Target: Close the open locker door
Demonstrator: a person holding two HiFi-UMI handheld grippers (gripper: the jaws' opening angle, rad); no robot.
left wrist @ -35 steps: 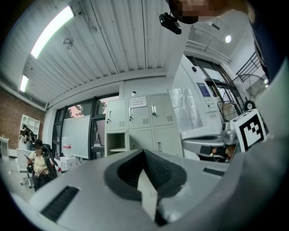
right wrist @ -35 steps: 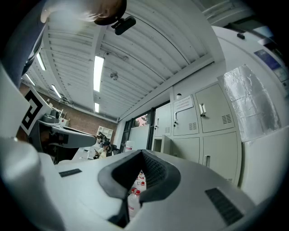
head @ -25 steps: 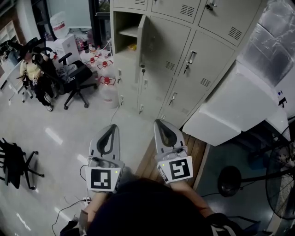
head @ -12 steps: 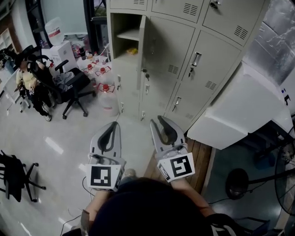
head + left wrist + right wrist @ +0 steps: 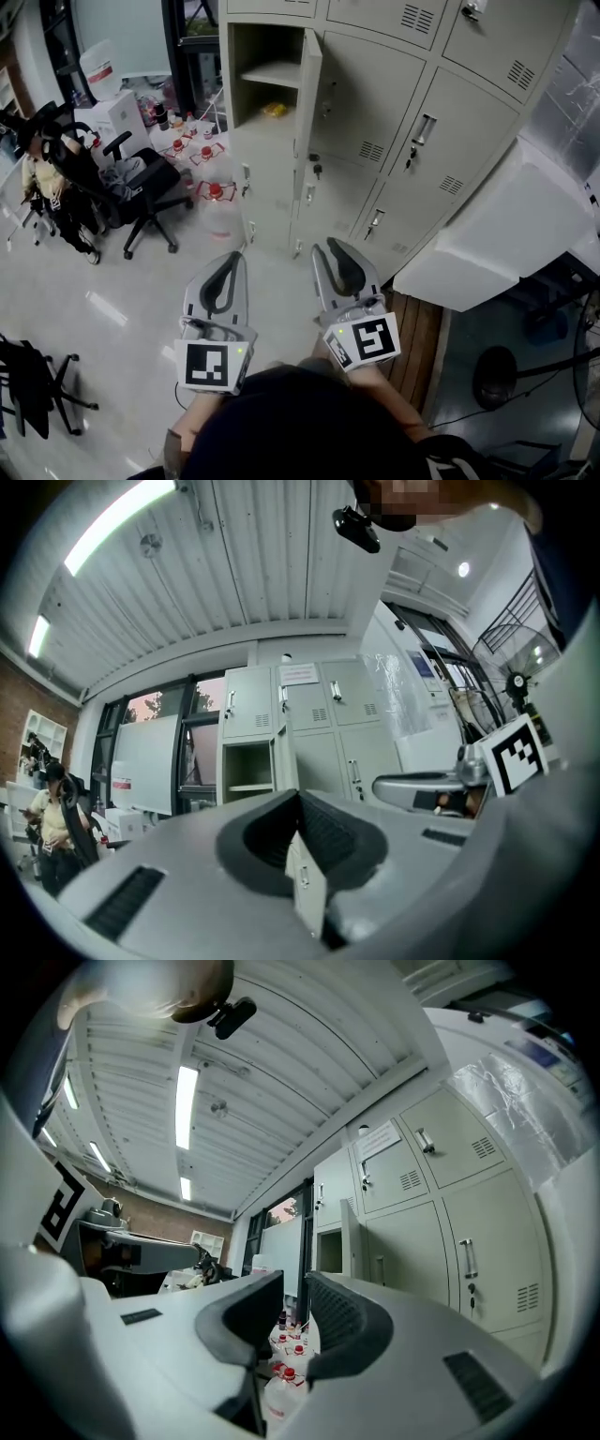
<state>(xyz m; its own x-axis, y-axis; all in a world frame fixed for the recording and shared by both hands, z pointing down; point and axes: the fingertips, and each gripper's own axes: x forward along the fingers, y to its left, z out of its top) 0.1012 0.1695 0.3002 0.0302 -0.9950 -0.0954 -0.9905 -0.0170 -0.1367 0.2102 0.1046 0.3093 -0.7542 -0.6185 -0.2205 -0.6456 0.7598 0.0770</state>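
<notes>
A bank of beige lockers fills the top of the head view. One locker door (image 5: pixel 307 94) stands ajar, swung out from an open compartment (image 5: pixel 265 70) that has a shelf and something small and yellow inside. The same door (image 5: pixel 279 761) shows far off in the left gripper view, and the door (image 5: pixel 349 1241) shows edge-on in the right gripper view. My left gripper (image 5: pixel 234 255) (image 5: pixel 298 799) is shut with nothing in it. To its right my right gripper (image 5: pixel 325 246) (image 5: pixel 294 1283) is open and empty. Both hang over the floor, short of the lockers.
Water jugs with red caps (image 5: pixel 214 192) stand on the floor left of the lockers. A black office chair (image 5: pixel 141 183) and a seated person (image 5: pixel 42 159) are further left. A large white unit (image 5: pixel 487 234) juts out at the right, above a wooden floor strip (image 5: pixel 417 337).
The right gripper's jaws have parted from shut to open. The lockers have drawn closer and lower in the head view as I moved toward them. The left gripper stays shut.
</notes>
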